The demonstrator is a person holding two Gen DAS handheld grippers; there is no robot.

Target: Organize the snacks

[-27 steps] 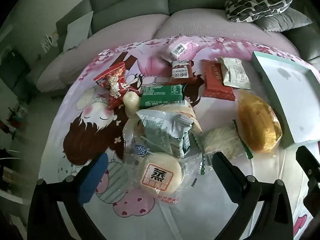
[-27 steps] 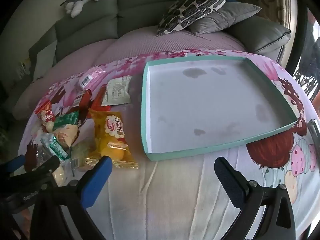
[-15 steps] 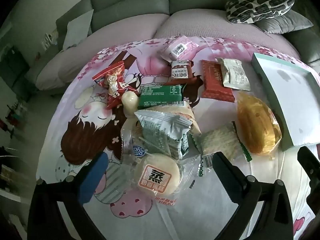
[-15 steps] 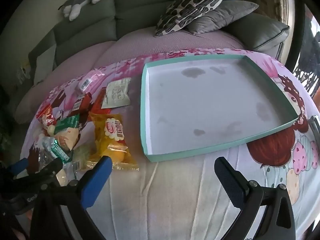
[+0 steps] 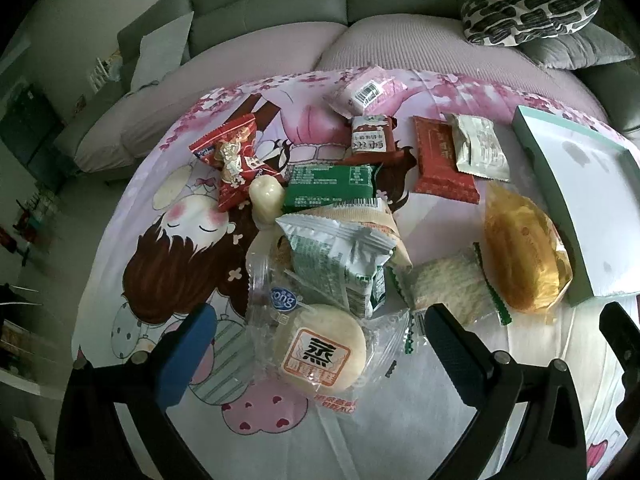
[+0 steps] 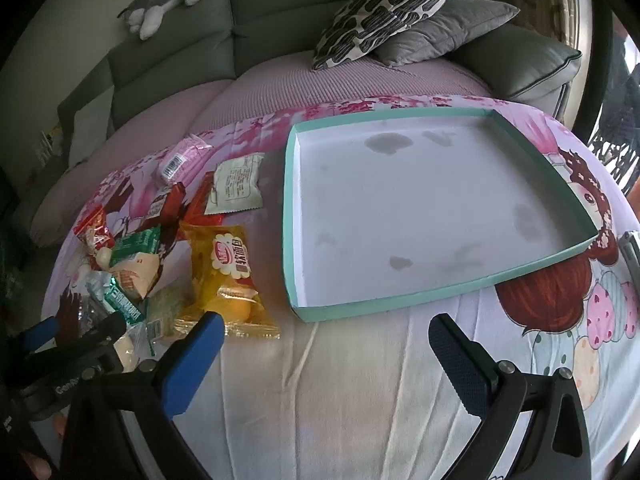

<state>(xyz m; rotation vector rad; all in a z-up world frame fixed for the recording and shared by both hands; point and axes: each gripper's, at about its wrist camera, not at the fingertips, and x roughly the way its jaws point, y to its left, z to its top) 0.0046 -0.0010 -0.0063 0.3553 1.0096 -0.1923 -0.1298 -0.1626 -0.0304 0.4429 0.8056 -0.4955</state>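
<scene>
Several wrapped snacks lie in a heap on the cartoon-print cloth (image 5: 160, 264). My left gripper (image 5: 320, 344) hangs open just above a round white bun in clear wrap (image 5: 320, 350), not touching it. Behind the bun lie a silver-green packet (image 5: 336, 264), a green bar (image 5: 332, 188), a red candy bag (image 5: 236, 156), a red packet (image 5: 442, 166) and a yellow bread bag (image 5: 520, 264). A shallow teal-rimmed box (image 6: 440, 216) holds nothing. My right gripper (image 6: 324, 350) stands open over bare cloth in front of the box, with the yellow bread bag (image 6: 230, 276) to its left.
A grey sofa (image 6: 248, 24) with a mauve seat cover runs behind the table. Patterned and grey cushions (image 6: 384, 12) rest on it, and a plush toy (image 6: 164, 4) lies on its backrest. The left gripper's fingers (image 6: 80, 344) show at the right wrist view's lower left.
The left gripper has drawn slightly back and left from the heap, so the box slid toward the right edge of its view. The right gripper has barely moved. Both stayed open.
</scene>
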